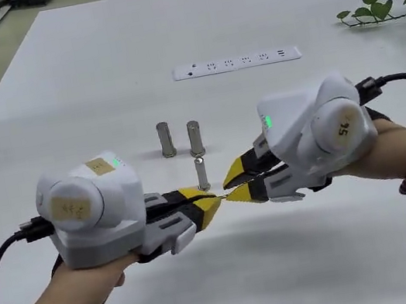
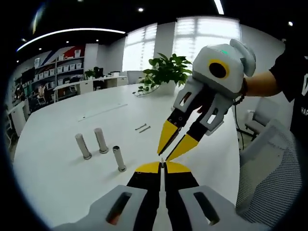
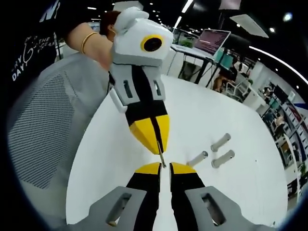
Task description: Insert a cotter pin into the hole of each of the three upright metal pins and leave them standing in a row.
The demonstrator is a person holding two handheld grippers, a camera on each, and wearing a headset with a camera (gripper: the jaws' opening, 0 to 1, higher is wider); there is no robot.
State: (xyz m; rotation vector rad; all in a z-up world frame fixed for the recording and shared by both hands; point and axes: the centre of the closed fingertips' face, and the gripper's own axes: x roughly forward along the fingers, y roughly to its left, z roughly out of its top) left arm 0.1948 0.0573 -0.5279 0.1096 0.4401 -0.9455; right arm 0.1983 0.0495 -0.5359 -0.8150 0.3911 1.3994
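A white table (image 1: 93, 61) carries everything. Above its near middle the left gripper (image 1: 210, 200) reaches in from the left and the right gripper (image 1: 228, 189) from the right, their tips almost meeting. The left gripper is clenched on a thin cotter pin (image 3: 162, 160), whose free end pokes toward the right gripper. The right gripper is released, its jaws spread in a narrow V with the pin's end at their mouth, not pinched.

A power strip (image 1: 236, 62) lies at the far middle, and a plant (image 1: 389, 1) trails in at the far right.

Three metal pins stand upright just beyond the grippers. The left pin (image 1: 166, 139) and the right pin (image 1: 195, 137) are side by side, and the near pin (image 1: 201, 174) stands in front of the right one. In the left gripper view, two spare cotter pins (image 2: 142, 128) lie flat on the table past them.
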